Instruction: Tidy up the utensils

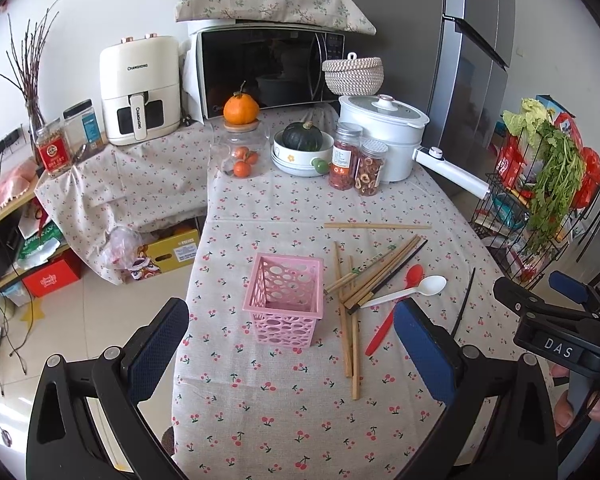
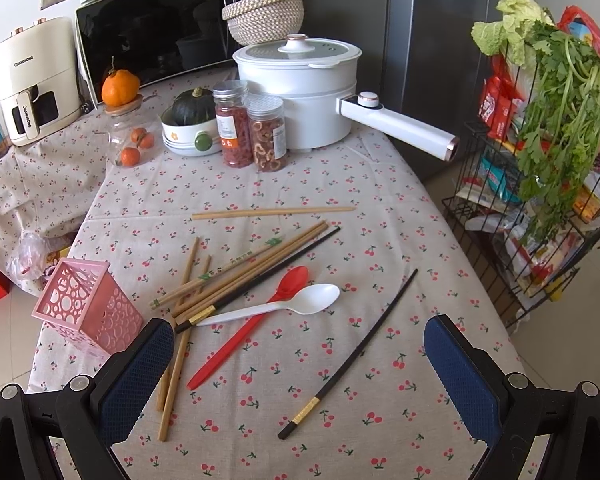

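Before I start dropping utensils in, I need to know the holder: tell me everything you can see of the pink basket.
The pink basket is a small square holder that looks like plastic, its walls pierced with round holes. It stands upright and open-topped on the cherry-print tablecloth, and looks empty. The wooden chopsticks lie close beside it; whether they touch it is unclear. No gripper touches it.
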Action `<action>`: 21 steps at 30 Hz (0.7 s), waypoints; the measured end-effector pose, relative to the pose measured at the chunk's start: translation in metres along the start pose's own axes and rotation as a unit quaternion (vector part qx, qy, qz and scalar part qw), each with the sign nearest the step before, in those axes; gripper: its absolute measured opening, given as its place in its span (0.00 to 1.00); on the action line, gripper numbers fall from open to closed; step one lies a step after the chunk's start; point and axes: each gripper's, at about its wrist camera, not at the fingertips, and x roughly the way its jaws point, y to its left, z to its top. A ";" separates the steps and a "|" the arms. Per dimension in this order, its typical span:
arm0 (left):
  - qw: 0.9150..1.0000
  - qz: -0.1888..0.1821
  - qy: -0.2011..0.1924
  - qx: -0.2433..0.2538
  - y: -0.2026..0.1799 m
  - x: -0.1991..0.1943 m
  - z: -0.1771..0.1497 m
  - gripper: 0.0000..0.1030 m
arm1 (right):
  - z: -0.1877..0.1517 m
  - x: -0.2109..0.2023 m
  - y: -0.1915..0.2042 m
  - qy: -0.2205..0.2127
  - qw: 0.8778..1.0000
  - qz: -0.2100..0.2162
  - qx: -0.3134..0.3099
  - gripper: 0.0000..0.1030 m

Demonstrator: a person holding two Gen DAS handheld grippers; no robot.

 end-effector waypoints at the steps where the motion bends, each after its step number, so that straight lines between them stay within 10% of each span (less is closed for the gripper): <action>1: 1.000 0.000 0.000 0.000 0.000 0.000 0.000 1.00 | 0.000 0.000 0.000 0.000 1.000 0.000 0.000 1.00; 21: 1.000 0.001 0.000 0.005 -0.002 -0.001 0.000 1.00 | 0.000 -0.001 0.000 -0.002 1.000 0.001 0.001 1.00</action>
